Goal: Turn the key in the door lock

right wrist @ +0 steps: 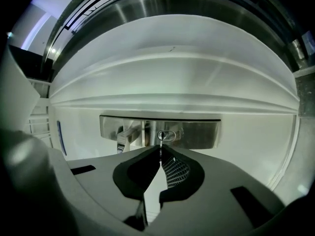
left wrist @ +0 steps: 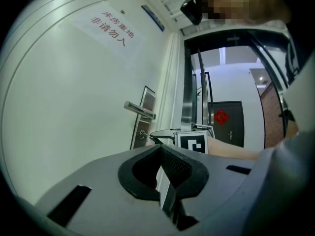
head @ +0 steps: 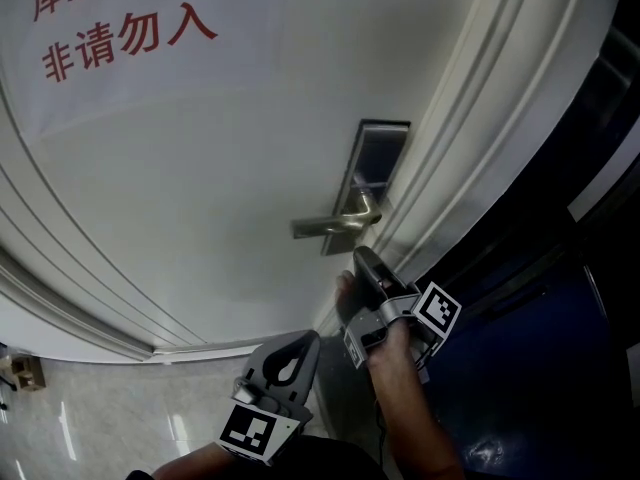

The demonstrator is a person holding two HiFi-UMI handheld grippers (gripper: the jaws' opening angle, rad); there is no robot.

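Note:
A white door [head: 200, 188] carries a steel lock plate [head: 378, 163] with a lever handle [head: 335, 226]. My right gripper [head: 366, 264] points up at the plate just below the handle. In the right gripper view its jaws are shut on a thin key [right wrist: 160, 150], and the key's tip meets the round lock cylinder [right wrist: 166, 135] in the plate [right wrist: 197, 134]. My left gripper [head: 287, 360] hangs lower and off the door, shut with nothing in it. The left gripper view shows the handle [left wrist: 139, 110], the cylinder [left wrist: 142, 134] and the right gripper [left wrist: 157, 136] at it.
Red lettering [head: 120, 28] is printed on a sheet high on the door. The moulded door frame [head: 470, 148] runs right of the lock, with a dark doorway [head: 560, 298] beyond it. Pale floor tiles [head: 90, 418] lie below. Across the corridor is another dark door [left wrist: 229, 122].

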